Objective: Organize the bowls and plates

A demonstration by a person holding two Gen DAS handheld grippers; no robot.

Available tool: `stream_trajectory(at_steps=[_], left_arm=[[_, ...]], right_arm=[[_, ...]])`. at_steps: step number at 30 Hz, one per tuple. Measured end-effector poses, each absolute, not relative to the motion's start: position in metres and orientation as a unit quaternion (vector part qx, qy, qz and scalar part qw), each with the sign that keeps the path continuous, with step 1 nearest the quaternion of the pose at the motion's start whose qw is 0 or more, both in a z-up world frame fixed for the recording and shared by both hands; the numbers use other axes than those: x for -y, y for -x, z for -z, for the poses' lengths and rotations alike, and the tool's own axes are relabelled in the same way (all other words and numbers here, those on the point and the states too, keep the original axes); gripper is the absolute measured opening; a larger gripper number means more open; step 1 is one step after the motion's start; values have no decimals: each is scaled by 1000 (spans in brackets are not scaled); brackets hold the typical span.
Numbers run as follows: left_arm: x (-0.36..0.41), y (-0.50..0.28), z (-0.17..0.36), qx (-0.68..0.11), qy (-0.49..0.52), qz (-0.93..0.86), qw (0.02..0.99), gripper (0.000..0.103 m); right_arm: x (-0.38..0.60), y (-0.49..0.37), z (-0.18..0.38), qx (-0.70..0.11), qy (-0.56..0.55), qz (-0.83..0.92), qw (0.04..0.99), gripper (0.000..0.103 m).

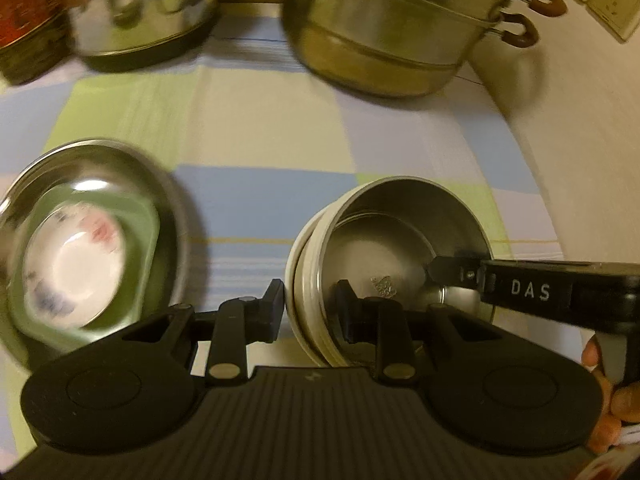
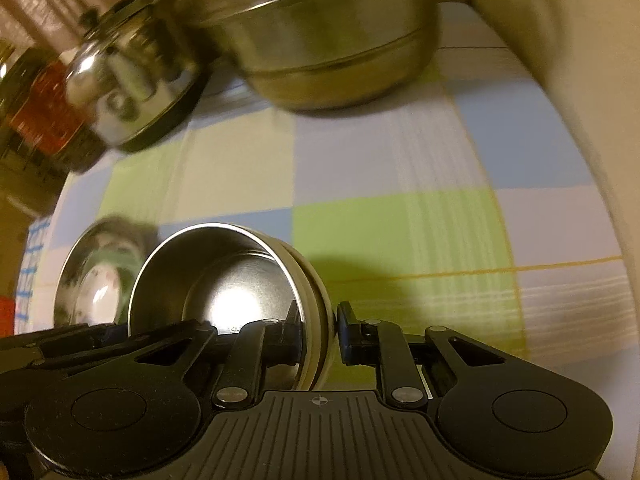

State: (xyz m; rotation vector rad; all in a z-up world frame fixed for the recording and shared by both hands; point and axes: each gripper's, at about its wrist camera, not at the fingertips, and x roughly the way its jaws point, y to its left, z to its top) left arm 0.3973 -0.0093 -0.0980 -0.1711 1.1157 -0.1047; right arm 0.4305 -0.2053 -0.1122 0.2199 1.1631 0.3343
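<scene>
A cream-walled steel bowl [image 1: 400, 248] with a second steel bowl nested inside is held tilted above the checked tablecloth. My left gripper [image 1: 310, 312] is shut on its left rim, one finger inside, one outside. My right gripper [image 2: 318, 330] is shut on the opposite rim of the same bowl [image 2: 224, 280]; it shows in the left wrist view [image 1: 452, 272] reaching in from the right. To the left a steel plate [image 1: 160, 184] holds a green dish [image 1: 144, 216] and a white floral saucer [image 1: 76, 256]. That stack shows blurred in the right wrist view [image 2: 100, 280].
A large two-tier steel steamer pot [image 1: 384, 40] stands at the back right by the wall. A lidded steel pot [image 1: 144, 12] stands at the back left beside a red and gold tin [image 1: 24, 20]. Checked cloth [image 1: 280, 128] lies between.
</scene>
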Motion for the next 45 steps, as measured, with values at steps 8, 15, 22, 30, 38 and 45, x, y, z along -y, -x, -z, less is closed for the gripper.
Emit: stream_trajectory(at_steps=[8, 15, 22, 30, 38, 45], left_arm=[[-26, -367, 95, -526, 93, 9, 845, 24], [-38, -356, 97, -522, 108, 2, 846, 25], [-36, -355, 98, -516, 95, 6, 851, 24], [-37, -349, 83, -491, 78, 1, 868, 27], [-50, -320, 51, -456, 80, 18, 886, 29], [-59, -290, 43, -463, 76, 21, 883, 29]], right_arm=[[163, -405, 115, -561, -74, -203, 799, 18], [145, -396, 115, -560, -52, -216, 798, 18], [139, -394, 116, -557, -43, -212, 802, 18], [144, -384, 106, -535, -44, -220, 814, 46], [160, -359, 78, -479, -67, -222, 847, 54], [169, -326, 63, -457, -86, -205, 861, 54]])
